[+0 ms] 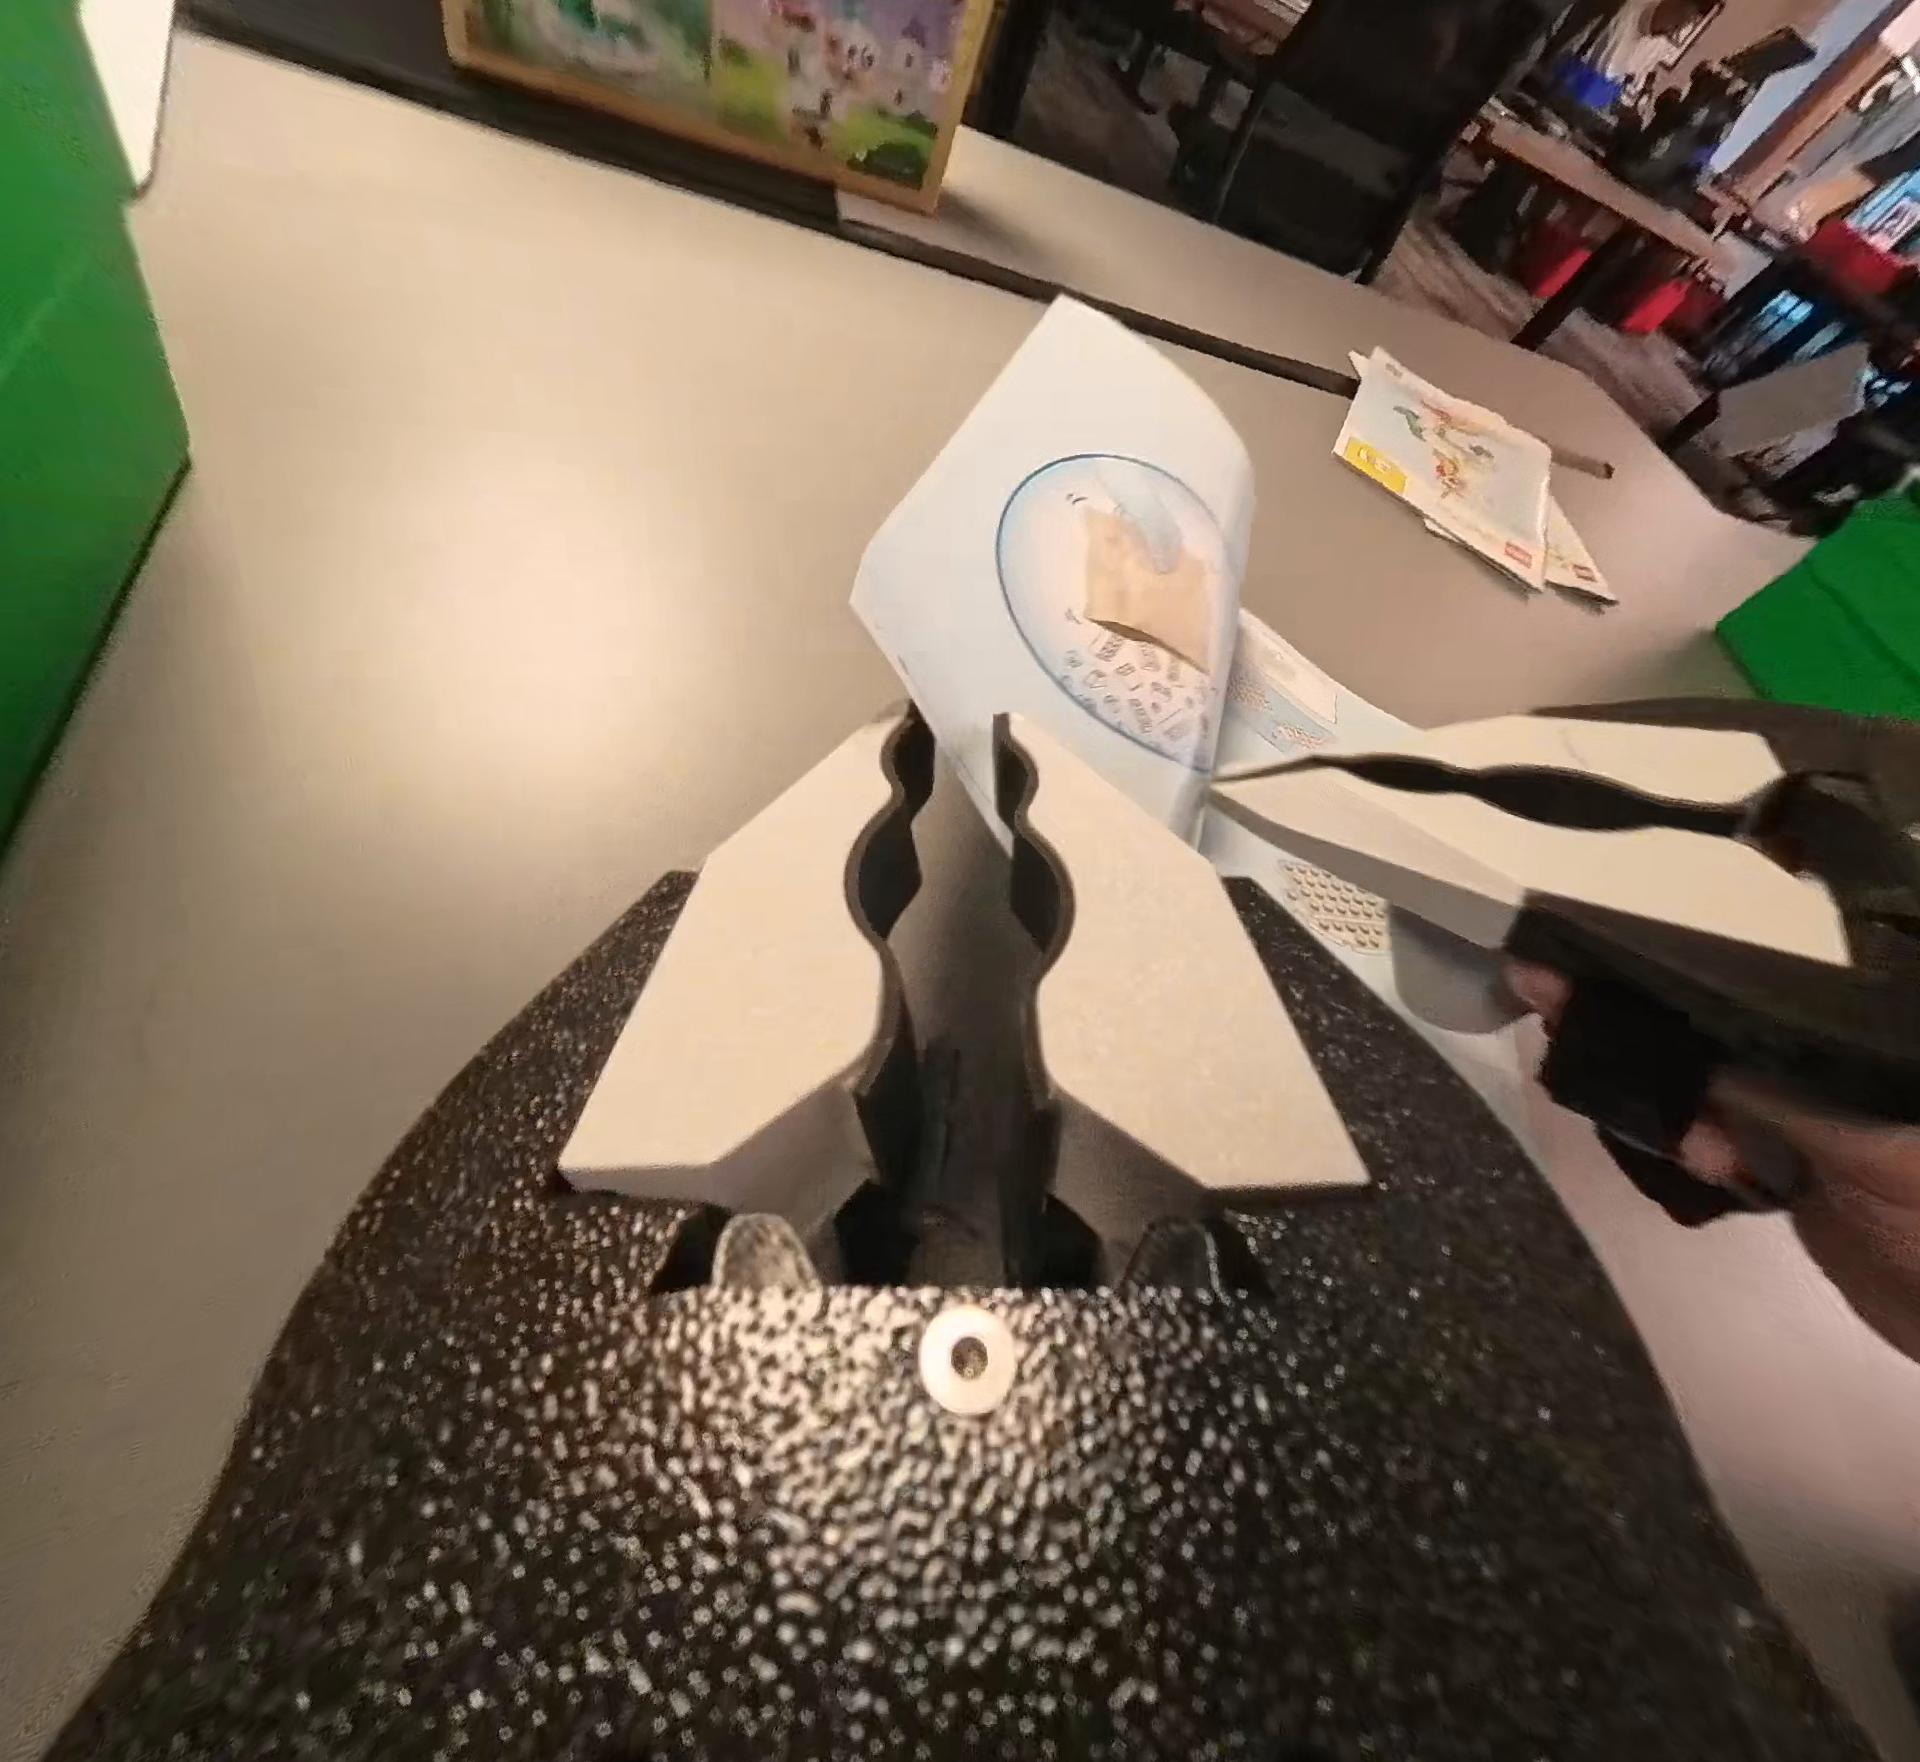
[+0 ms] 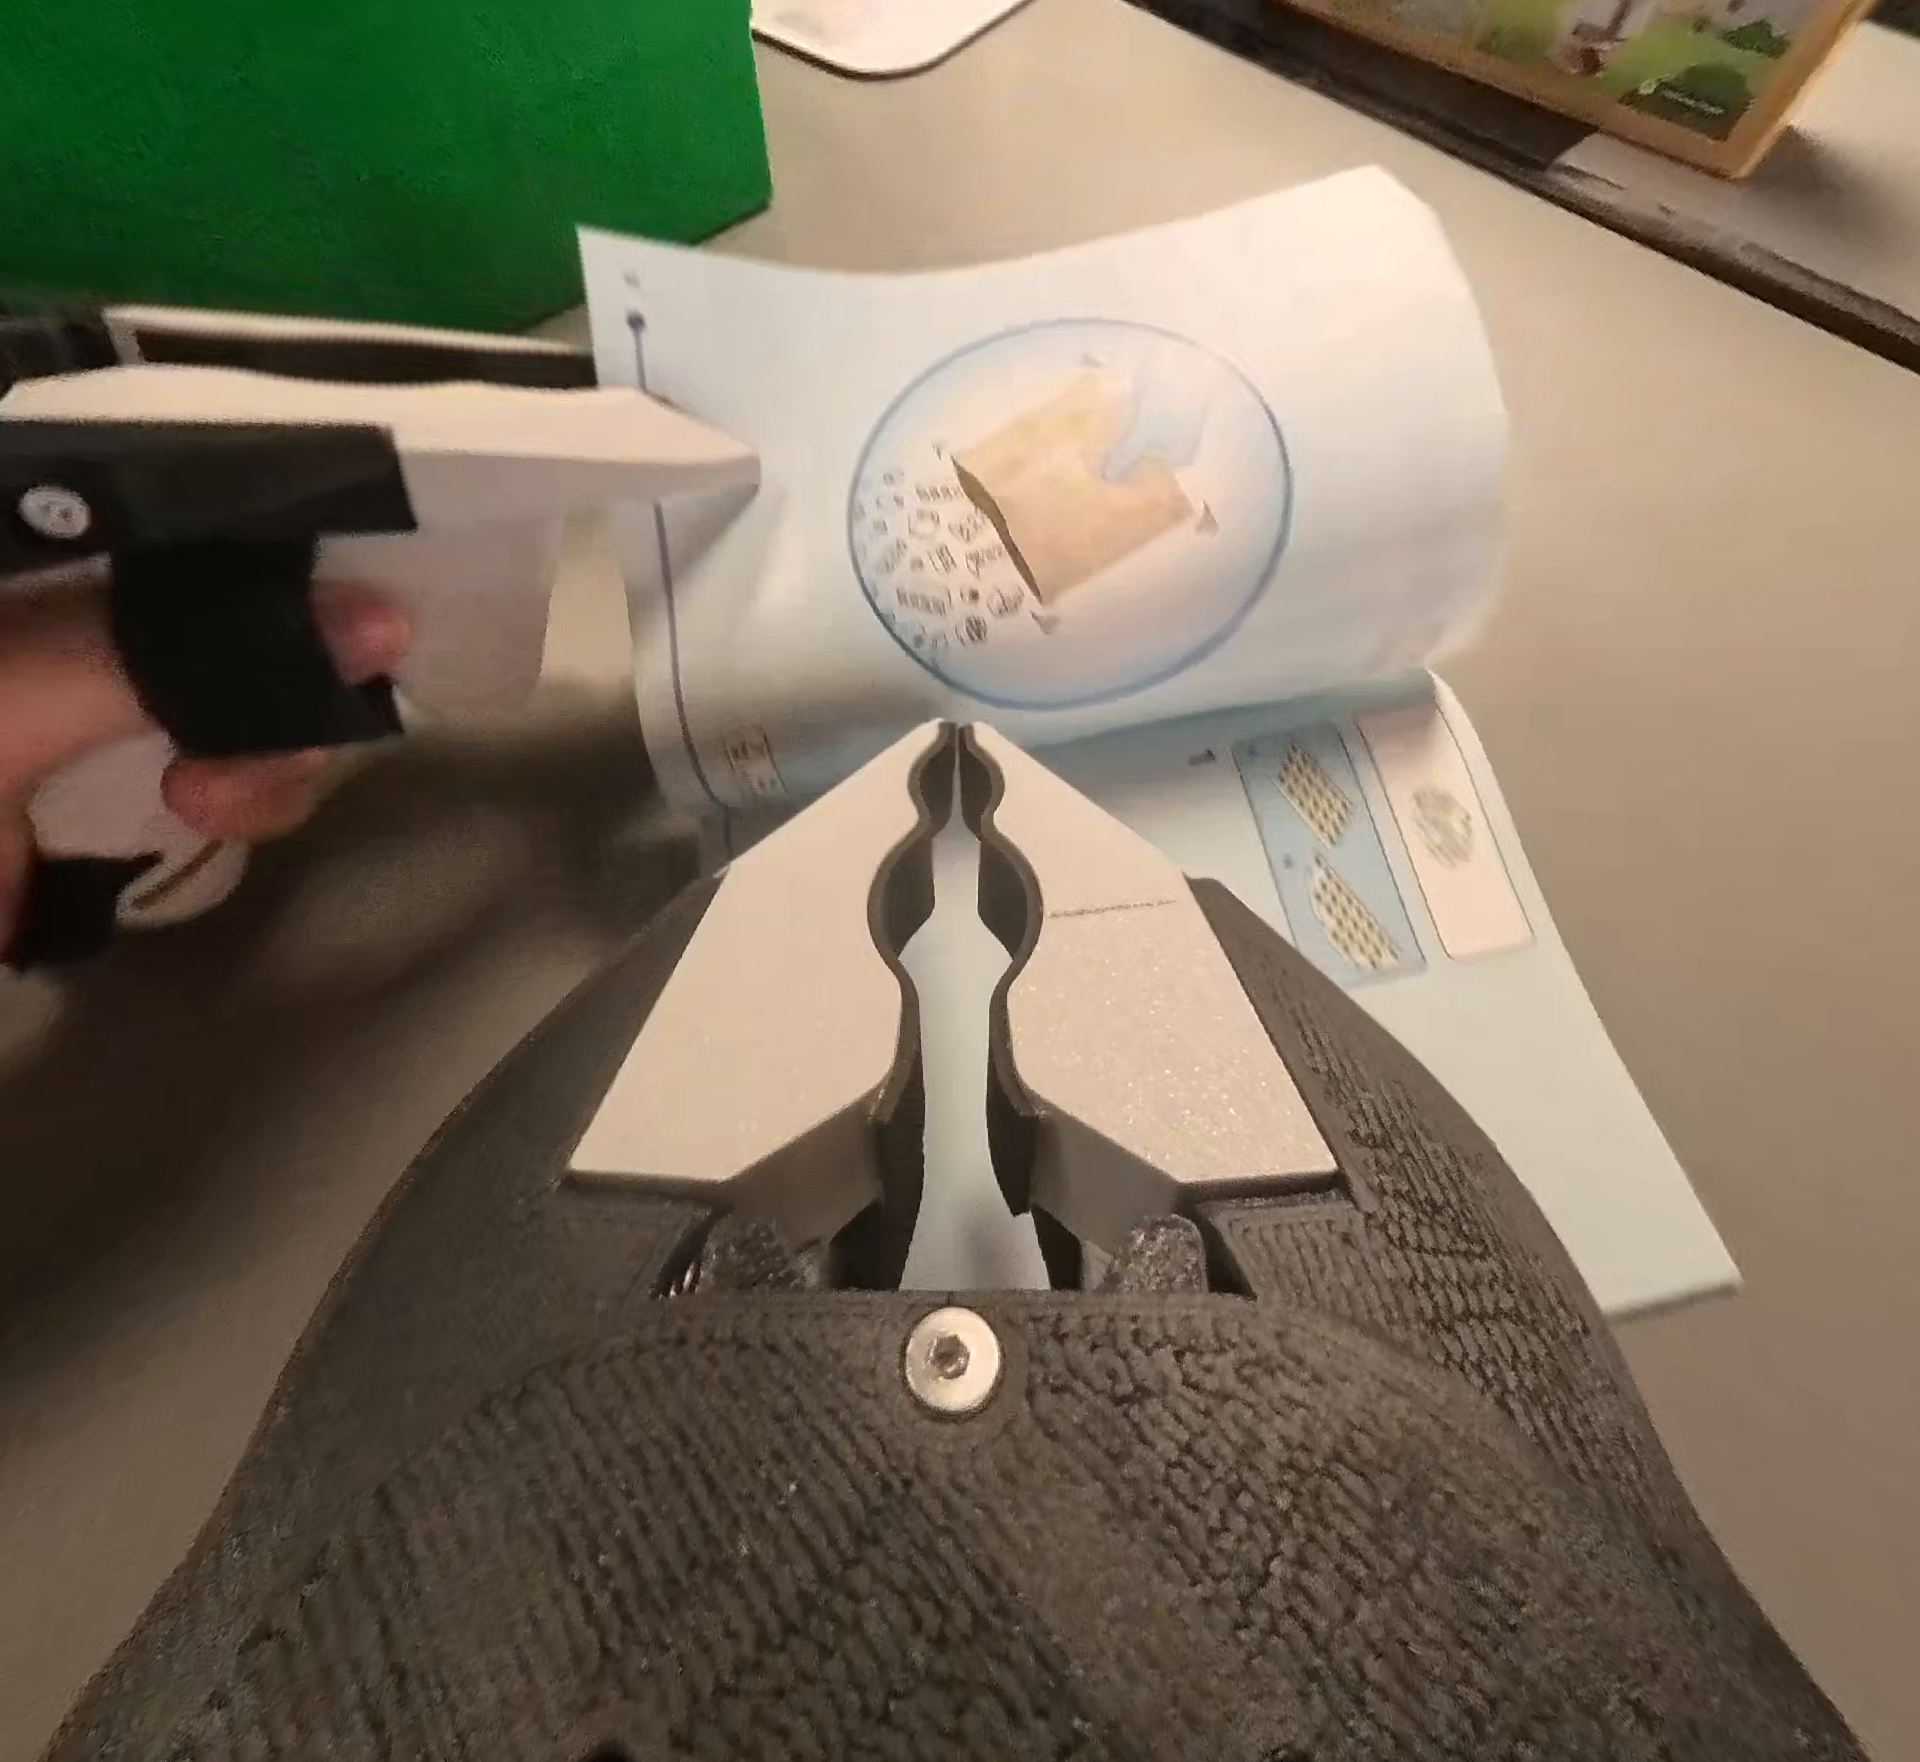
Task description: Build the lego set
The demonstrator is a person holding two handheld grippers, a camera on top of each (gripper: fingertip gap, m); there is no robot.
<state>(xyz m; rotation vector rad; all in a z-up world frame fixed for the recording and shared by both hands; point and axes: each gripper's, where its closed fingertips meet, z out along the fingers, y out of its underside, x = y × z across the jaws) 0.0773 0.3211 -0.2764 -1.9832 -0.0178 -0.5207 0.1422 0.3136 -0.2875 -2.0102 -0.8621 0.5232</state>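
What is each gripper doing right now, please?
Left gripper: fingers open, beside the raised booklet page, gripping nothing.
Right gripper: fingers shut on that page's edge.

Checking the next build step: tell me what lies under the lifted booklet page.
Under the lifted page the next page shows, pale blue with printed diagrams; the curl hides its far part.
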